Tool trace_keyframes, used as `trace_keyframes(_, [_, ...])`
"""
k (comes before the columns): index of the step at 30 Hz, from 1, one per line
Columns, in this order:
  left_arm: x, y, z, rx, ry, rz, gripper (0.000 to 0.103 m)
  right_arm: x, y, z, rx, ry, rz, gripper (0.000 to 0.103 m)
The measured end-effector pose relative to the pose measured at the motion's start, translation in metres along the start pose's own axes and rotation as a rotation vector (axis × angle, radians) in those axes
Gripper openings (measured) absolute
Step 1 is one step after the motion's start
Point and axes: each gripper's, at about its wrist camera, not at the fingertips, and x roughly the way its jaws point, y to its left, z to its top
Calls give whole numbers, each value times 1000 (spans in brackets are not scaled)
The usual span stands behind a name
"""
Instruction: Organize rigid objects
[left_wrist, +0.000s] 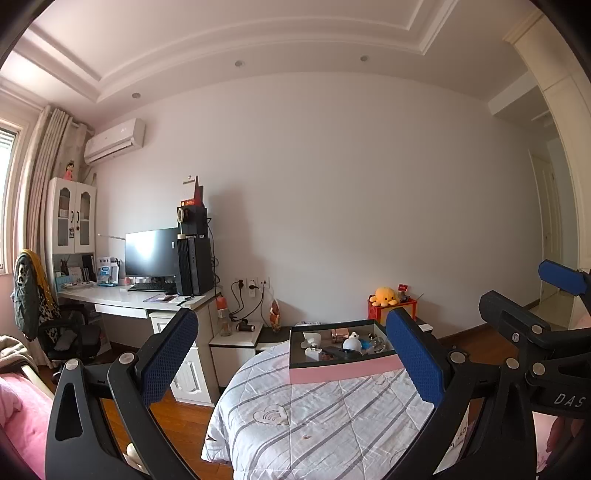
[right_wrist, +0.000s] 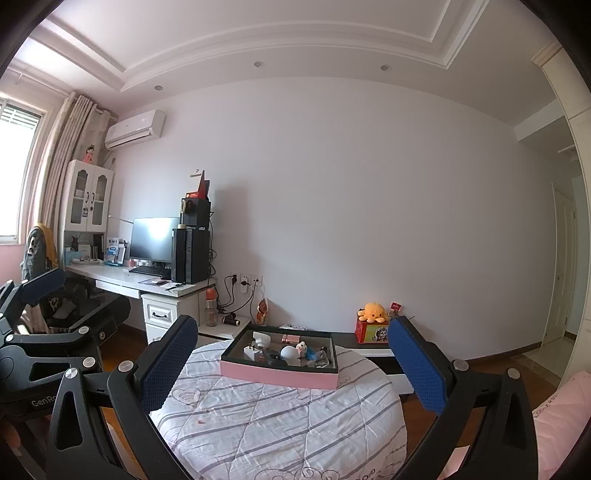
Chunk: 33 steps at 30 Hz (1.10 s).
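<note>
Two grippers spread wide and empty, left gripper, right gripper, above pink tray

Your left wrist camera is looking level along its tongs across the quilted bed toward the far wall. Your right wrist camera is facing the same way from just beside it, a little further right. Both are sharing the pink tray, desk and wall, and each is catching the other's tongs at its edge.
</note>
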Motion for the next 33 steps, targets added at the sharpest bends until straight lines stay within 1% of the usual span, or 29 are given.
trace_keyframes(11, [-2, -2, -2, 16, -4, 7, 103, 0, -1, -2, -2, 11, -2, 103])
trace_keyframes(15, [-3, -3, -3, 22, -23, 13, 103, 1, 0, -2, -2, 11, 2, 103])
trace_keyframes(33, [-4, 0, -3, 27, -18, 24, 103, 2, 3, -3, -7, 18, -3, 103])
